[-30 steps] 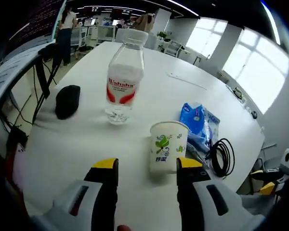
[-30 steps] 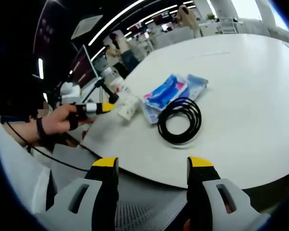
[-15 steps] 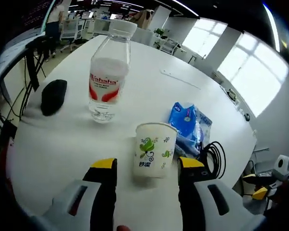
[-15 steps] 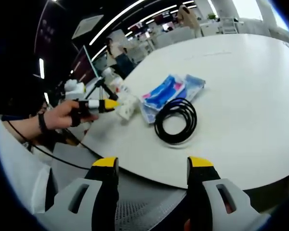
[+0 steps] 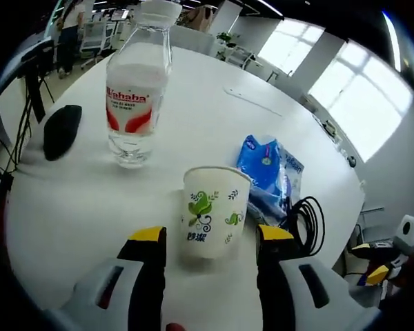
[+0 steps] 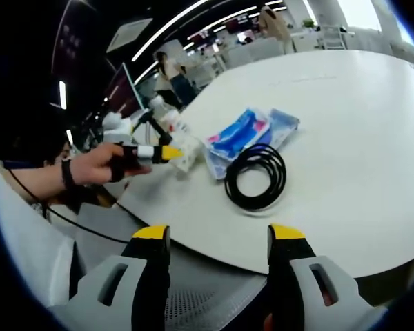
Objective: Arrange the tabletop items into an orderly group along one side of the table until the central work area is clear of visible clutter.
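White and round, the bench (image 5: 193,117) is seen in an open office, and against the earlier frames the paper cup (image 5: 210,210) is now framed between the wide-spread left tongs (image 5: 209,238), untouched, so a grasp seems imminent. A water bottle (image 5: 134,96) and black mouse (image 5: 61,129) are shown beyond it. From the right tongs (image 6: 219,238), held open off the bench edge, the coiled cable (image 6: 257,176) and blue packets (image 6: 245,132) are seen.

Ahead: paper cup (image 5: 210,210) stands between my open jaws.
Behind it: water bottle (image 5: 134,89).
Bench (image 6: 372,124) middle: bare, passable.
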